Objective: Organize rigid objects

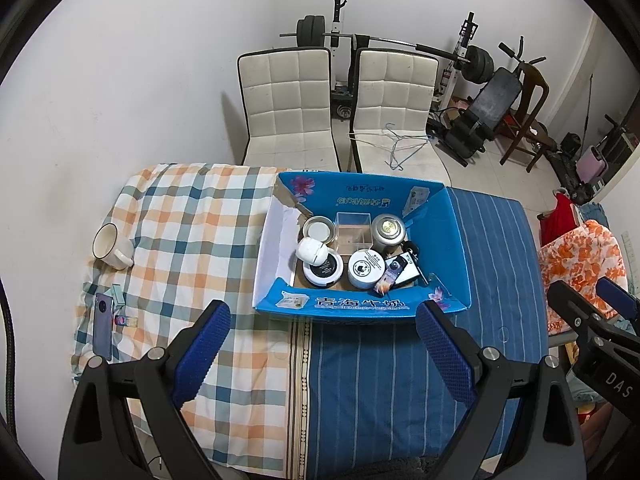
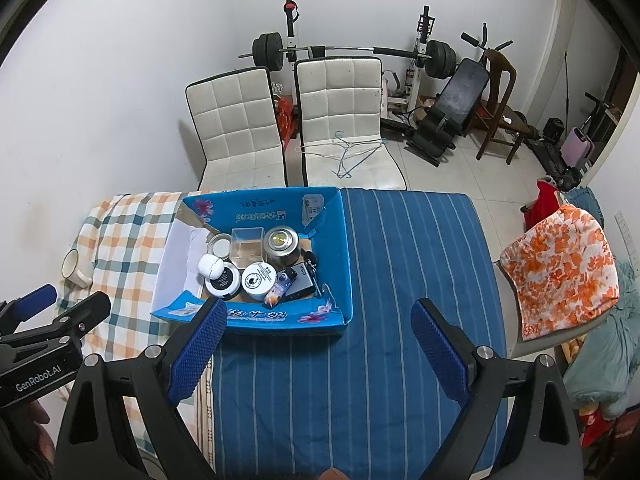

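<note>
A blue cardboard box [image 1: 440, 240] [image 2: 336, 248] stands on the cloth-covered table. It holds several rigid items: a white jar [image 1: 366, 267], a black-lidded tin [image 1: 323, 270], a metal canister [image 1: 388, 230], a clear plastic cube [image 1: 352, 226] and a white ball-shaped case [image 1: 313, 251]. On the checked cloth to the left lie a white mug [image 1: 112, 246] on its side, a phone [image 1: 103, 326] and a small bottle [image 1: 126, 321]. My left gripper [image 1: 324, 322] stands open just before the box, nothing between its fingers. My right gripper [image 2: 318, 322] is open too, over the blue striped cloth.
Two white padded chairs [image 1: 288, 108] [image 1: 394, 96] stand behind the table, with wire hangers on one seat. Gym equipment [image 1: 472, 64] lines the far wall. An orange-flowered cloth [image 2: 560, 268] drapes over something at the table's right edge.
</note>
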The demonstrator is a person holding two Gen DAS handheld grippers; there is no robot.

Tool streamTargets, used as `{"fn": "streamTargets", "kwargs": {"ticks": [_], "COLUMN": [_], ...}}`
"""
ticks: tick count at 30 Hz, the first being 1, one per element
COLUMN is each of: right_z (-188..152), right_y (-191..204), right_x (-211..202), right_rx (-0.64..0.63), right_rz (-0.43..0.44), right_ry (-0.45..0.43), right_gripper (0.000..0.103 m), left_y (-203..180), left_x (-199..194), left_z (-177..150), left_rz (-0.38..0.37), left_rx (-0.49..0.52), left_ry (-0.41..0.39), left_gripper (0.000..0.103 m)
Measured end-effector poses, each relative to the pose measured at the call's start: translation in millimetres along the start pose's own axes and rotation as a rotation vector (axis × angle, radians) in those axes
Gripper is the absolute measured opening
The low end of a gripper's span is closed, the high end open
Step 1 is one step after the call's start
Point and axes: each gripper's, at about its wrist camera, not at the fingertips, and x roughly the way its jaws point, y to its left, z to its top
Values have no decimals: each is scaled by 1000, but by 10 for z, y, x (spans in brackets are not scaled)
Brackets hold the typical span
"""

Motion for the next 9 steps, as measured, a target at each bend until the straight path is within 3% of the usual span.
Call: {"fn": "streamTargets", "kwargs": {"ticks": [9], "right_z": [36], "right_y": [63], "right_x": [-5], "right_rx": [1], "right_rz": [-4], "right_ry": [-5], "right_gripper": [95], "left_y": [30], "left_x": [19], "left_z": [-35], "left_rz": [-2], "left_rx": [0], "left_ry": [-8], "left_gripper": [95]}}
